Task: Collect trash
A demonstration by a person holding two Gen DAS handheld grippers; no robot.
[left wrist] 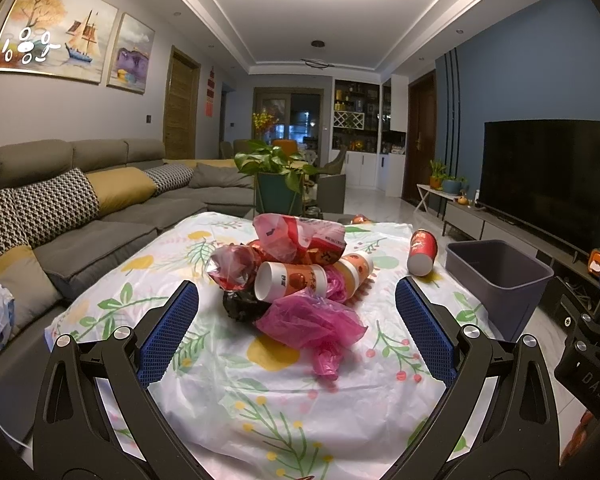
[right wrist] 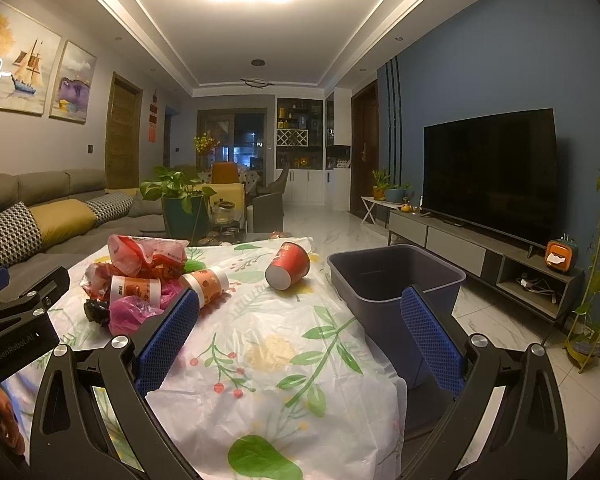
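Centrally on the floral tablecloth [left wrist: 284,392], the trash pile [left wrist: 292,276]; its white cup [left wrist: 290,282] lies sideways, mouth leftward. Gray bin [right wrist: 396,276] beside right edge. Left gripper [left wrist: 296,320] and right gripper [right wrist: 300,332] spread wide, empty.

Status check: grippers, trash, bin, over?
Left gripper open, empty. Right gripper open, empty. Trash pile on table, red cup apart. Bin clear.
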